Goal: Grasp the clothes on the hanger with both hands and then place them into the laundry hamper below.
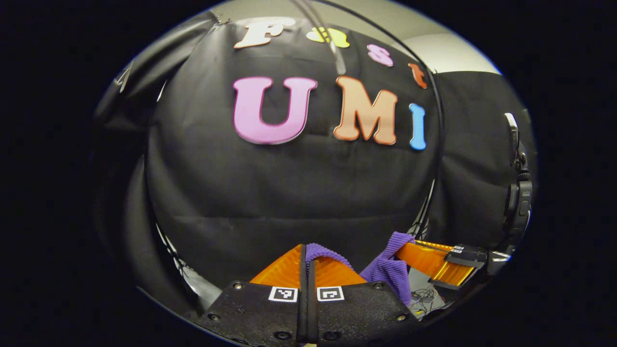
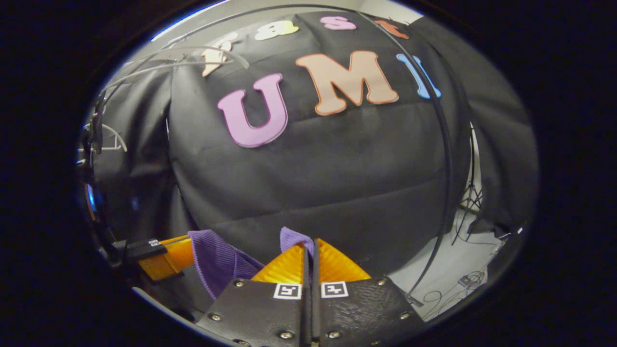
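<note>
A purple ribbed garment [image 1: 388, 267] hangs between my two grippers. In the left gripper view my left gripper [image 1: 307, 258] is shut on a fold of it [image 1: 319, 250], which pokes up between the fingertips. To the right, the right gripper [image 1: 446, 262] holds the other end of the cloth. In the right gripper view my right gripper [image 2: 310, 250] is shut on another fold of the garment [image 2: 294, 237], and the cloth [image 2: 217, 260] drapes leftward to the left gripper [image 2: 159, 258]. The hanger rod [image 2: 202, 55] shows thin and pale at the upper left.
The black cloth wall [image 1: 289, 193] stands close ahead. A thin black pole [image 2: 446, 183] curves down the right side. Grey floor with cables [image 2: 458, 282] and a tripod foot [image 2: 470, 197] lies at the lower right. A dark device [image 1: 519, 202] hangs at the right edge.
</note>
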